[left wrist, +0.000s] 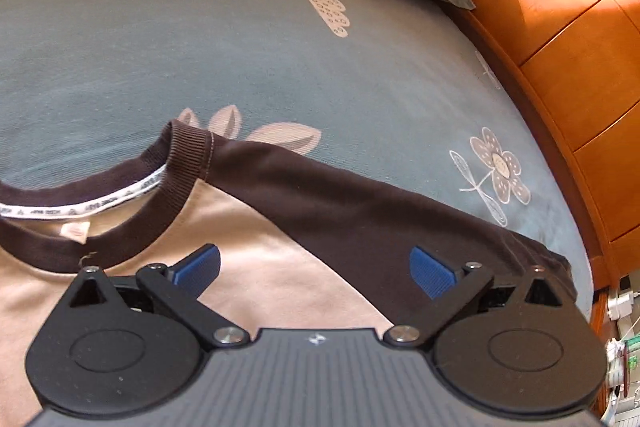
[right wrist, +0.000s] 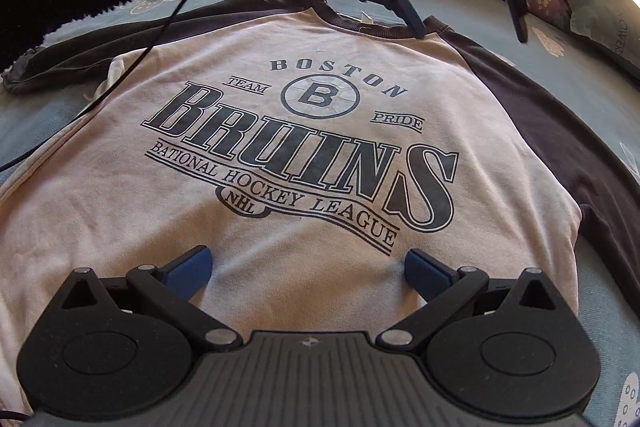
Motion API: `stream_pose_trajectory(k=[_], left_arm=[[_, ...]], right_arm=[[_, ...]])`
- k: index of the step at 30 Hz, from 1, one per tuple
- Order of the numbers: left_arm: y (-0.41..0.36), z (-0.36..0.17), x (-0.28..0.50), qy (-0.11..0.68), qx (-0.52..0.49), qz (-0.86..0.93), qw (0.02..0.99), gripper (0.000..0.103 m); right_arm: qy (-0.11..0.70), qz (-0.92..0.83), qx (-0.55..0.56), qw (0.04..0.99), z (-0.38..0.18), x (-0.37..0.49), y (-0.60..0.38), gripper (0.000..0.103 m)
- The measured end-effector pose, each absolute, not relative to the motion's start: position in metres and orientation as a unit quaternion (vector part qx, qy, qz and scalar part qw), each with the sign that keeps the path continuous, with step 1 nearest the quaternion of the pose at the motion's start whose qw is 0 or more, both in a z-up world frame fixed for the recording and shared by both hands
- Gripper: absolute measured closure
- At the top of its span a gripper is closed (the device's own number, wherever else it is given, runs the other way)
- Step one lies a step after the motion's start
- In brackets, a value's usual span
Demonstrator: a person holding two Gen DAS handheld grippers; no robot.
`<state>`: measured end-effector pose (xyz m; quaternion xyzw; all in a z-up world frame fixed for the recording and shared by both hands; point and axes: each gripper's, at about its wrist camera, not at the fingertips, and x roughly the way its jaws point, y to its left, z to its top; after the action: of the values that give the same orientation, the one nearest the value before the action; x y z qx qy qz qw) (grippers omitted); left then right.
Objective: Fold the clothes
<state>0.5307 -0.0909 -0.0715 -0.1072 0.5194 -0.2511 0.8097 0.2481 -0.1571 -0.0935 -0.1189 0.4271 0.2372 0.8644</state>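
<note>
We found the pale pink cotton raglan shirt with dark brown sleeves (right wrist: 280, 195) spread flat, print side up, on the blue-grey floral bedsheet (left wrist: 200, 59), and by our judgement the folding had not yet begun: no sleeve was turned in and no crease crossed the body. In the right wrist view the shirt filled the middle of the frame, one brown sleeve (right wrist: 560, 131) running down the right side and the other (right wrist: 100, 43) stretched toward the upper left. Our right hand-held gripper (right wrist: 307, 269) hovered over the lower part of the body at the bottom centre, its blue fingers wide apart and holding nothing. Our left hand-held gripper (left wrist: 315, 269) sat near the ribbed brown collar (left wrist: 176, 195) and shoulder, its fingers likewise spread and empty; in the right wrist view it appeared at the top of the frame. We judged that both sleeves and the body folds remained to be done.
</note>
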Motion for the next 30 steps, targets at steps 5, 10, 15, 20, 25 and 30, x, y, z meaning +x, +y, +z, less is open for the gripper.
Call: stream_pose_trajectory(k=[5,10,15,20,25,30], left_arm=[[-0.098,-0.086,0.558,0.500,-0.135,-0.237,0.822,0.002],[-0.100,-0.083,0.576,0.486,-0.138,-0.213,0.837,0.003],[-0.094,-0.059,0.556,0.490,-0.127,-0.203,0.838,0.003],[-0.071,0.003,0.509,0.473,-0.089,-0.197,0.854,0.003],[-0.033,0.042,0.446,0.473,-0.077,-0.173,0.860,0.002],[0.009,0.019,0.382,0.509,-0.110,-0.128,0.844,0.002]], right_arm=[[0.423,0.241,-0.120,0.865,-0.094,0.247,-0.159,0.000],[0.422,0.244,-0.123,0.864,-0.094,0.248,-0.159,0.000],[0.428,0.248,-0.125,0.860,-0.093,0.250,-0.159,0.000],[0.432,0.259,-0.126,0.855,-0.089,0.252,-0.161,0.000],[0.410,0.265,-0.099,0.867,-0.073,0.250,-0.169,0.000],[0.426,0.250,-0.072,0.866,-0.070,0.258,-0.179,0.000]])
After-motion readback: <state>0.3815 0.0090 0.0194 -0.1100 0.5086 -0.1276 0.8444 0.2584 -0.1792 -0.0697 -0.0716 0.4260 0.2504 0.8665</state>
